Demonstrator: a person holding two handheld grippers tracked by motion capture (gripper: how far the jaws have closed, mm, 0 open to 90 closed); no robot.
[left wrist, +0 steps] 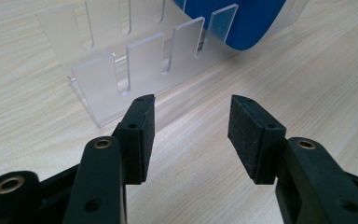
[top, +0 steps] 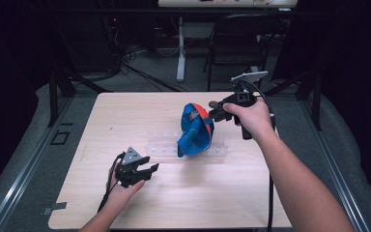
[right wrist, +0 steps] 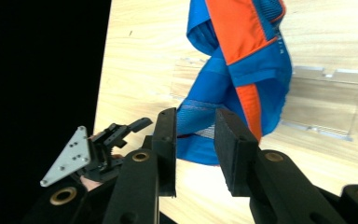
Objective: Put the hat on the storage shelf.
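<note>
A blue and orange mesh fabric piece (top: 195,133) (right wrist: 242,70) stands upright, twisted, in a clear slotted acrylic rack (top: 162,145) (right wrist: 326,93) near the middle of the wooden table (top: 125,111). My right gripper (top: 211,113) (right wrist: 195,114) hovers at the fabric's upper right edge, open, with a gap between its pads and the mesh just beyond them. My left gripper (top: 150,166) (left wrist: 191,100) rests low at the front left, open and empty, facing the rack (left wrist: 140,60) and the blue fabric (left wrist: 242,18). The right gripper view also shows the left gripper (right wrist: 121,130).
A dark chair (top: 241,38) and a white desk leg (top: 181,53) stand behind the table, with cables on the floor. Black stands flank both far corners. Bare wood lies left of the rack and along the front edge.
</note>
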